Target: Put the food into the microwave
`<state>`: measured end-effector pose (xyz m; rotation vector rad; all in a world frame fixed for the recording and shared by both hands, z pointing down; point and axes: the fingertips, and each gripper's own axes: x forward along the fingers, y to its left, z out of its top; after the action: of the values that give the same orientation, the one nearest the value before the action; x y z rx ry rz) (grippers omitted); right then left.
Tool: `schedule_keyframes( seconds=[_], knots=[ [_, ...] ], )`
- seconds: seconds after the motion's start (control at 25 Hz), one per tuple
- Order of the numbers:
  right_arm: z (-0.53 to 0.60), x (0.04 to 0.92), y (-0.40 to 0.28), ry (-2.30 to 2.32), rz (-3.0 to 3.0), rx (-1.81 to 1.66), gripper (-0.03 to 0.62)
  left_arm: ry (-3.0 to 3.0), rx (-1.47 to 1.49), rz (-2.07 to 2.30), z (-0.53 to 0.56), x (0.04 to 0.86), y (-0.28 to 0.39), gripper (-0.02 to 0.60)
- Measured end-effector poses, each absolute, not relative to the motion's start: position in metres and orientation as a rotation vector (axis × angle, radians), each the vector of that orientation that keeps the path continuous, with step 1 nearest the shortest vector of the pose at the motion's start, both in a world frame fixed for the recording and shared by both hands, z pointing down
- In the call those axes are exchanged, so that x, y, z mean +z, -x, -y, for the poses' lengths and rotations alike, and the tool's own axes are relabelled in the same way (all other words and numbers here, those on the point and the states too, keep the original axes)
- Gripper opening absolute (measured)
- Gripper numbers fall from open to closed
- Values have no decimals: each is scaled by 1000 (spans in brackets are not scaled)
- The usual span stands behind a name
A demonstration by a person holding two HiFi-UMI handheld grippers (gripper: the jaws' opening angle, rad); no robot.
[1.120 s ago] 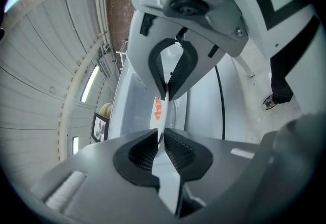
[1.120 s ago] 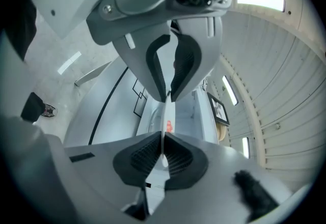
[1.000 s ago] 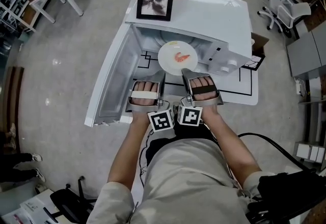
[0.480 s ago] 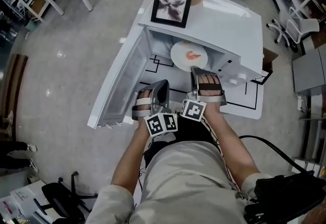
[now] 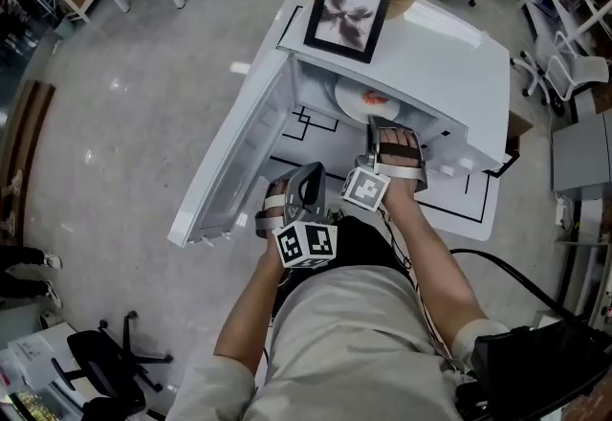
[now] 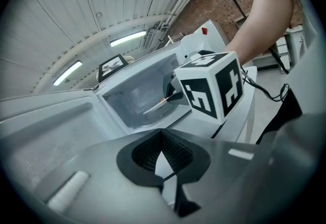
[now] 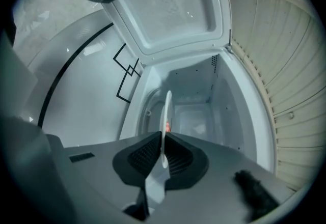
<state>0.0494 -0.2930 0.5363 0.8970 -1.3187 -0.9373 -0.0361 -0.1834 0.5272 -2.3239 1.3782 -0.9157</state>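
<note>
The microwave [image 5: 449, 46] door [image 5: 234, 170] stands open at left. Our left gripper [image 5: 308, 182] hovers beside it, fingers together, empty. Our right gripper's [image 5: 375, 127] fingers pinch the plate [image 5: 356, 96] rim, with the food [image 5: 377, 99] partly inside the cavity. We judge setting down and releasing remain.

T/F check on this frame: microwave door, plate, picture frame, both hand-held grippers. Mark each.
1. The microwave door is open. True.
2. The right hand-held gripper clamps the plate by its rim. True.
3. The plate is empty. False: orange food lies on it.
4. The picture frame stands inside the microwave. False: it stands on top of it.
5. The left hand-held gripper holds the plate. False: nothing is between its jaws.
</note>
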Motion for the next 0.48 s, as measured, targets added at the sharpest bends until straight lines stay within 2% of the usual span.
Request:
schedule_keyframes(
  seconds=[0.48],
  knots=[
    [327, 549, -49, -892, 1314, -892, 26, 2339, -969, -1455, 179, 540, 56, 8]
  ],
)
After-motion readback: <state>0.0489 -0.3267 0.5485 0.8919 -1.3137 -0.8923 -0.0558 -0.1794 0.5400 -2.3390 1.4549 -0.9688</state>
